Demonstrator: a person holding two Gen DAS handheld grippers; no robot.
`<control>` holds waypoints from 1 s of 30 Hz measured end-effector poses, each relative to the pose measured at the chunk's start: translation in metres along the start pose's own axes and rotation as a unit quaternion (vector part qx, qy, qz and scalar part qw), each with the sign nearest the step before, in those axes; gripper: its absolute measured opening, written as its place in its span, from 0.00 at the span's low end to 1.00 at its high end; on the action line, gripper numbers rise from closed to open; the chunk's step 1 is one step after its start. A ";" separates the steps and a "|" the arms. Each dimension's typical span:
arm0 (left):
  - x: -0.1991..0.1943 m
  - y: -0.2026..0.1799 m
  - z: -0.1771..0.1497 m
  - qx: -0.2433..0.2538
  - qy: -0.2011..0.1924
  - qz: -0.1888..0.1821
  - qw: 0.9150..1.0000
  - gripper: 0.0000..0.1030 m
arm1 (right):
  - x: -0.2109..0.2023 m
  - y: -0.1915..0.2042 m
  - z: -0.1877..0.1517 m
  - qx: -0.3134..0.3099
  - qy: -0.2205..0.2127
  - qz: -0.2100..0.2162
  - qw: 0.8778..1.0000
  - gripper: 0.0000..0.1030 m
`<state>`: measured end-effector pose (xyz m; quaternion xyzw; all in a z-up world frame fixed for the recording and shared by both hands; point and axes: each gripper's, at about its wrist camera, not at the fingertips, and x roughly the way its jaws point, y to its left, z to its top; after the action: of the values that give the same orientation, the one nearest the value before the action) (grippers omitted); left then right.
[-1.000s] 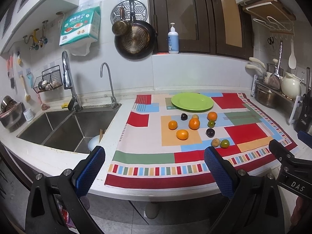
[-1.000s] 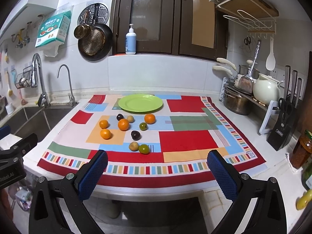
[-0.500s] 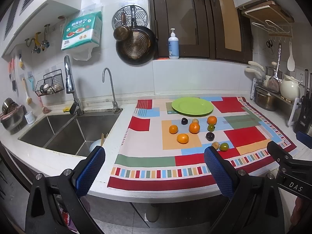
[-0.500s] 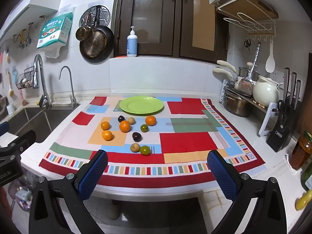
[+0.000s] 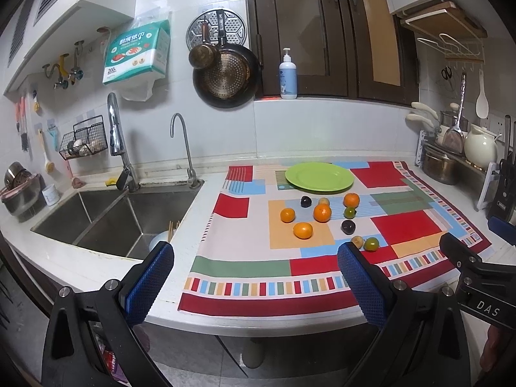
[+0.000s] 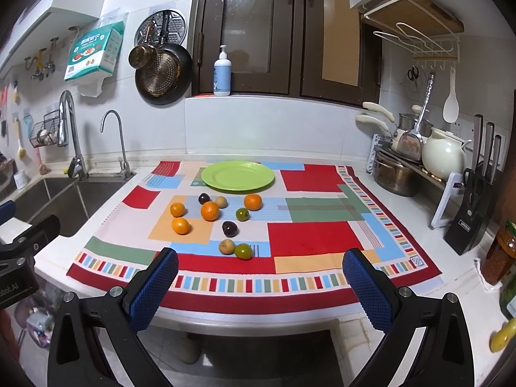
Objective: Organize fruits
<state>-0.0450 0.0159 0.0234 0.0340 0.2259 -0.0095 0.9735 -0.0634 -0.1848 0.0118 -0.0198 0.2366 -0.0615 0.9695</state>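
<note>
An empty green plate (image 6: 237, 175) (image 5: 319, 177) lies at the back of a patchwork cloth (image 6: 309, 235). In front of it are scattered several fruits: oranges (image 6: 210, 211) (image 5: 322, 213), dark plums (image 6: 230, 228), green limes (image 6: 243, 251) and a tan fruit (image 6: 226, 246). My right gripper (image 6: 260, 277) is open and empty, held off the counter's front edge, short of the fruits. My left gripper (image 5: 254, 267) is open too, over the front edge left of the fruits. The right gripper's body (image 5: 477, 277) shows at the right of the left wrist view.
A double steel sink (image 5: 109, 219) with two taps sits left of the cloth. On the right stand a pot rack (image 6: 396, 174), a cream kettle (image 6: 443, 158) and a knife block (image 6: 467, 222). Pans (image 6: 161, 71) hang on the back wall.
Both grippers have risen a little and edged toward the counter, so the cloth and fruits sit lower and nearer in both views. Both stay open; no fruit has moved.
</note>
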 end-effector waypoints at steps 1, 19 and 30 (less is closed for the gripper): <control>0.000 0.000 0.000 0.000 0.000 0.000 1.000 1.00 | 0.000 0.000 0.000 0.000 0.000 0.000 1.000 1.00; 0.003 -0.001 0.000 0.002 0.002 0.001 1.000 1.00 | 0.012 -0.003 -0.001 -0.002 0.007 0.008 1.000 1.00; 0.040 -0.008 0.005 0.023 0.017 0.000 1.000 1.00 | 0.040 0.000 -0.004 -0.004 0.030 0.016 0.999 1.00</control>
<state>-0.0072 0.0071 0.0099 0.0563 0.2417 -0.0139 0.9686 -0.0299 -0.1899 -0.0099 -0.0177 0.2658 -0.0459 0.9628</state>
